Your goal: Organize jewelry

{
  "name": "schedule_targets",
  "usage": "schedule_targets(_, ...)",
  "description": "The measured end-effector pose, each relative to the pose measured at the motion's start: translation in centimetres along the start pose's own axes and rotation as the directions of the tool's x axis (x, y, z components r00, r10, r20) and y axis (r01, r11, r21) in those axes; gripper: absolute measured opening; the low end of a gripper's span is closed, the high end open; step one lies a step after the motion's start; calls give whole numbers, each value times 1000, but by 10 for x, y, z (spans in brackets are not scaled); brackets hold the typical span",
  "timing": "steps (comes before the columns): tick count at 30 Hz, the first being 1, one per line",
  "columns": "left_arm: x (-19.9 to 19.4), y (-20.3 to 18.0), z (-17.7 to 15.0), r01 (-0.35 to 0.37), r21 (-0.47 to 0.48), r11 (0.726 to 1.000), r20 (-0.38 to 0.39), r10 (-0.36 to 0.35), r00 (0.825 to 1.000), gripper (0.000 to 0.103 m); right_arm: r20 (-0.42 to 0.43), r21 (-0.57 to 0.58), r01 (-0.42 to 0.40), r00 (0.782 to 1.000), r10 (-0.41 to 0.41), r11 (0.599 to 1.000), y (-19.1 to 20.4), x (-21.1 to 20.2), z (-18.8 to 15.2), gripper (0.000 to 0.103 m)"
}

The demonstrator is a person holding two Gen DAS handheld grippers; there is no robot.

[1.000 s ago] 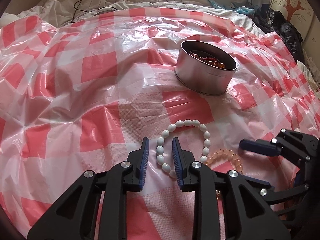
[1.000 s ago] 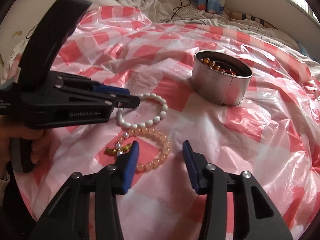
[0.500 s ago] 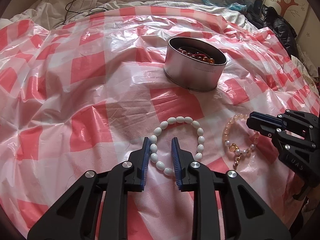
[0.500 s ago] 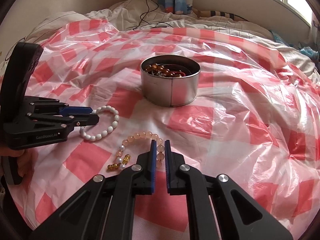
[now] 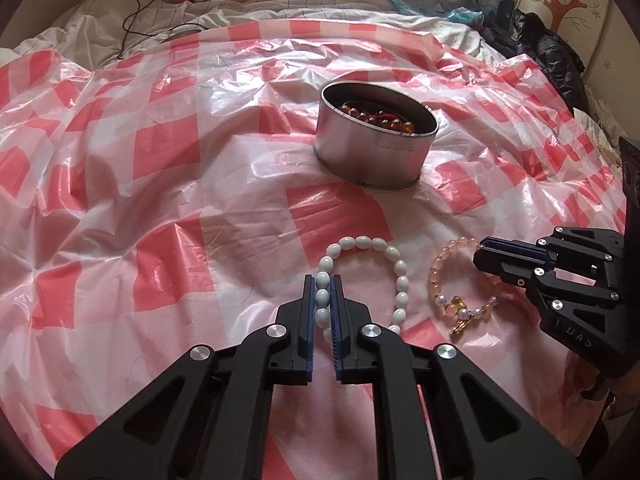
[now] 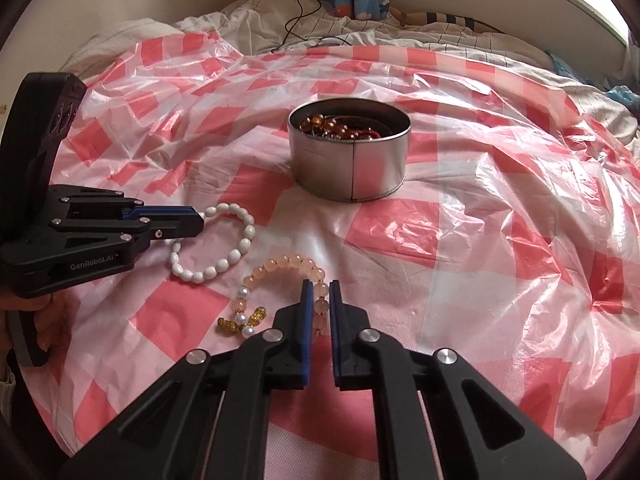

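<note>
A white bead bracelet [image 5: 384,252] lies on the red-and-white checked plastic sheet; my left gripper [image 5: 322,288] is shut on its left side. It also shows in the right wrist view [image 6: 236,248]. A peach bead bracelet [image 6: 280,266] with pearl and gold charms lies beside it; my right gripper [image 6: 319,292] is shut on its right side. In the left wrist view the peach bracelet [image 5: 440,276] lies right of the white one, with the right gripper [image 5: 486,254] at it. A round metal tin [image 5: 374,146] holding amber and red beads stands farther back, also in the right wrist view [image 6: 350,148].
The checked plastic sheet [image 5: 168,184] covers a bed. Rumpled white bedding with a black cable [image 5: 132,12] lies at the far edge. Dark clothing [image 5: 548,48] is piled at the far right.
Both grippers closed: the left one from a gap around the white beads to clamped on them, the right one from wide open to shut on the peach bracelet.
</note>
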State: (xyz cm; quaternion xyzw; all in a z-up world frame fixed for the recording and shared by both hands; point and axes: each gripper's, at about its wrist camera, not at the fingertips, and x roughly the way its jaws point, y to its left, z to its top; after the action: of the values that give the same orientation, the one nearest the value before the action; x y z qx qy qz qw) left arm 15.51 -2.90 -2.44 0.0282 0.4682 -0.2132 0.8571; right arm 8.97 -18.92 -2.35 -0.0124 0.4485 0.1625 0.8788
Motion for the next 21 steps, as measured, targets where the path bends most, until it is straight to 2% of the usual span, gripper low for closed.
schedule_targets(4, -15, 6, 6, 61, -43, 997, 75, -58, 995, 7, 93, 98, -97, 992, 87, 990, -19, -19, 7, 8)
schedule_targets(9, -23, 5, 9, 99, -51, 994, 126, -92, 988, 7, 190, 192, -212, 966, 175, 958, -39, -37, 12, 8)
schedule_targets(14, -24, -2, 10, 46, -16, 999, 134, -44, 990, 7, 211, 212, -225, 961, 180, 951, -44, -42, 14, 8)
schedule_targets(17, -25, -5, 10, -28, 17, 999, 142, 25, 990, 7, 215, 203, -225, 960, 180, 953, -43, -43, 15, 8)
schedule_targets(21, -25, -7, 12, -80, 40, 996, 148, 73, 986, 7, 223, 197, -233, 957, 188, 952, -41, -42, 14, 8)
